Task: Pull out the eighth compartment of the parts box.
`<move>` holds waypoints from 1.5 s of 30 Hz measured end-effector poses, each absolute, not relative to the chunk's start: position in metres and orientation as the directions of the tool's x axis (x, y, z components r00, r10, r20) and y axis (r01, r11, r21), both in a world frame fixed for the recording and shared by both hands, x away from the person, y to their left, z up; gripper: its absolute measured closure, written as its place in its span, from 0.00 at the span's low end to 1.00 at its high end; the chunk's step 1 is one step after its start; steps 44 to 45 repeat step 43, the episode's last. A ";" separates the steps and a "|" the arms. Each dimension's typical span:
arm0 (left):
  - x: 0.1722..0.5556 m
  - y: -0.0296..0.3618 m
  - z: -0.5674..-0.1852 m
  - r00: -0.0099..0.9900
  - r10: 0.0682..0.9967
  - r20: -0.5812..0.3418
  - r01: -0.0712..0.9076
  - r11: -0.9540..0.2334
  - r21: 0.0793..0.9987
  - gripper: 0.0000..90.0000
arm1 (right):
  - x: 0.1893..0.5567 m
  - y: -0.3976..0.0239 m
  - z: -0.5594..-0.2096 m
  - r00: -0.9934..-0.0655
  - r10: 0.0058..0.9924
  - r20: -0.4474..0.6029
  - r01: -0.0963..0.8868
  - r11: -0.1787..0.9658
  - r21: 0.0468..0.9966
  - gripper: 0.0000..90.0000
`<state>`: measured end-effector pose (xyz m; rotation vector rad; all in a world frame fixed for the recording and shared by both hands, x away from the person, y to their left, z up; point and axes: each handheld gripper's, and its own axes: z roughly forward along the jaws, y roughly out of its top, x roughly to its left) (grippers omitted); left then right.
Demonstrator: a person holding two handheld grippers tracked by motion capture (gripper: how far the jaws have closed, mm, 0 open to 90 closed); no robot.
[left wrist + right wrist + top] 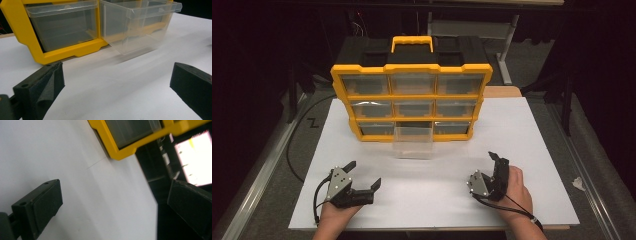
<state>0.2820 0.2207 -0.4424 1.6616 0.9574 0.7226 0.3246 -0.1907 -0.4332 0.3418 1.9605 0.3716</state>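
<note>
A yellow and black organizer with clear drawers stands at the back of the white table. Its bottom middle drawer is pulled out toward me and looks empty. In the left gripper view that drawer juts from the yellow frame beside a closed one. My left gripper rests at the front left, open, with bare table between its jaws. My right gripper sits at the front right, rolled on its side and open, nothing in it.
The organizer's bottom right corner shows in the right gripper view, with the table's right edge and dark floor beyond. A bright screen glows off the table. A black cable curves along the floor at the left.
</note>
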 end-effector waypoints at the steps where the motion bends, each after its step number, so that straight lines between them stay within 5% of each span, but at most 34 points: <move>1: 0.282 0.221 -0.442 0.498 0.867 0.003 0.239 -0.141 0.961 0.00 | 0.326 -0.195 -0.433 -0.416 0.505 -0.756 0.120 0.855 0.505 0.01; 15: 0.282 0.224 -0.440 0.491 0.871 -0.007 0.235 -0.125 0.964 0.00 | 0.324 -0.220 -0.431 -0.493 0.779 -0.388 0.259 0.557 0.789 0.02; 31: 0.284 0.224 -0.442 0.487 0.873 -0.035 0.264 -0.108 0.958 0.00 | 0.317 -0.243 -0.428 -0.479 0.874 0.077 0.302 0.082 0.950 0.02; 45: 0.284 0.224 -0.442 0.483 0.875 -0.033 0.264 -0.110 0.958 0.00 | 0.317 -0.237 -0.428 -0.479 0.878 -0.013 0.278 0.166 0.946 0.02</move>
